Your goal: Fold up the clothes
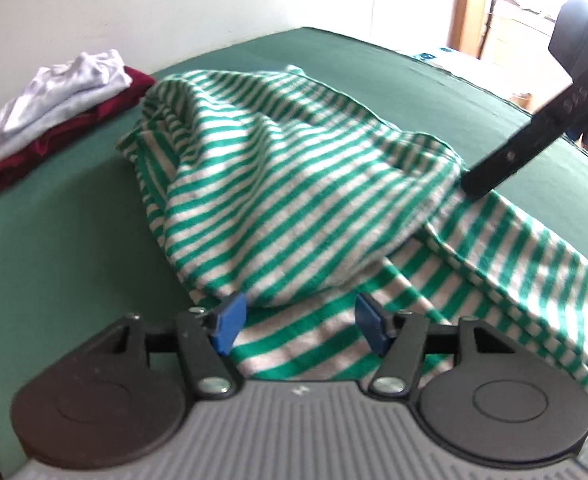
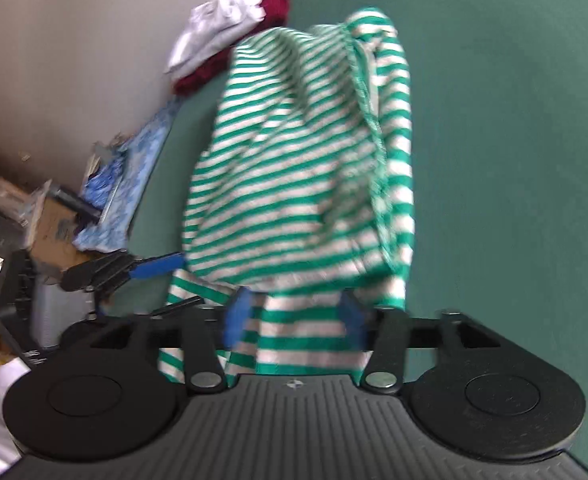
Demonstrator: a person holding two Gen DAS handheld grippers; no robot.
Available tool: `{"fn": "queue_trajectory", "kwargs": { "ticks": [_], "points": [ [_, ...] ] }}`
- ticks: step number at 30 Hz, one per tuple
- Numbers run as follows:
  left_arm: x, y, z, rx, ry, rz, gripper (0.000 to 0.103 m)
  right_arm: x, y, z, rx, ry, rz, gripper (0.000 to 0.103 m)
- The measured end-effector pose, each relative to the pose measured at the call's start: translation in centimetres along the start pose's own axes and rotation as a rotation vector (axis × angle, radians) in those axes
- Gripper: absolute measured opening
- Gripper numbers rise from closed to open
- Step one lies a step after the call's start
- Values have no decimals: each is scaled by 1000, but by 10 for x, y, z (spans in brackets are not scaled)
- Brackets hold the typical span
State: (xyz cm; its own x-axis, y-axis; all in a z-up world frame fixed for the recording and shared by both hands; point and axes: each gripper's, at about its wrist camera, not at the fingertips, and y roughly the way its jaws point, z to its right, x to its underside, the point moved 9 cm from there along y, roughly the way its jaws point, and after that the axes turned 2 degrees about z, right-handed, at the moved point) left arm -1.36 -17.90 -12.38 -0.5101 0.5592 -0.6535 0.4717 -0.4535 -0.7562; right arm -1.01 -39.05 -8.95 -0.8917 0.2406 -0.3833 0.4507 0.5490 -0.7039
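Left gripper (image 1: 296,326) nearest, blue pads parted over the striped garment (image 1: 294,184), gripping nothing; right gripper (image 2: 291,320) likewise spread above its hem; striped garment bunched on the green bed (image 1: 73,240); beyond it, folded pile (image 1: 61,108) by the wall.

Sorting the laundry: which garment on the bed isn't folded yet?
The green-and-white striped garment, lying rumpled and spread out; the white and maroon ones sit stacked by the wall.

Two handheld black grippers

Left gripper (image 1: 296,326) and right gripper (image 2: 291,318): blue pads, black linkages, silver pivot screws, ribbed grey bodies.
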Motion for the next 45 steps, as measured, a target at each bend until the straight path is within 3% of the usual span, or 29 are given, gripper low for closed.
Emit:
{"fn": "queue_trajectory", "kwargs": {
  "ticks": [3,6,8,10,13,15,17,20,25,29,32,45],
  "points": [
    [-1,-5,-2,36,31,-33,61,-4,1,-11,75,-23,-38,48],
    [-27,-20,-25,60,62,-39,61,-45,-36,-28,117,-101,-4,48],
    [-51,-29,-48,76,68,-54,67,-83,-66,-33,152,-139,-39,51],
    [-76,-35,-72,77,84,-71,83,-124,-89,-37,191,-190,-93,58],
    [-116,-26,-112,4,142,-96,89,-176,-96,-40,214,-337,-160,70],
    [-129,-7,-133,-61,128,-93,89,-201,-81,-33,194,-390,-132,75],
    [-140,15,-152,-116,99,-91,90,-217,-55,-17,159,-361,-94,76],
    [-142,48,-165,-125,35,-108,91,-223,-11,6,114,-266,-84,75],
    [-137,90,-186,-122,-97,-132,95,-220,37,29,29,-235,-103,75],
    [-137,106,-195,-55,-187,-143,96,-224,61,40,-24,-226,-129,76],
    [-140,116,-198,-32,-203,-147,99,-229,51,43,-37,-222,-141,77],
    [-154,144,-209,67,-229,-100,102,-243,82,43,-180,-162,-92,80]
  ]
}}
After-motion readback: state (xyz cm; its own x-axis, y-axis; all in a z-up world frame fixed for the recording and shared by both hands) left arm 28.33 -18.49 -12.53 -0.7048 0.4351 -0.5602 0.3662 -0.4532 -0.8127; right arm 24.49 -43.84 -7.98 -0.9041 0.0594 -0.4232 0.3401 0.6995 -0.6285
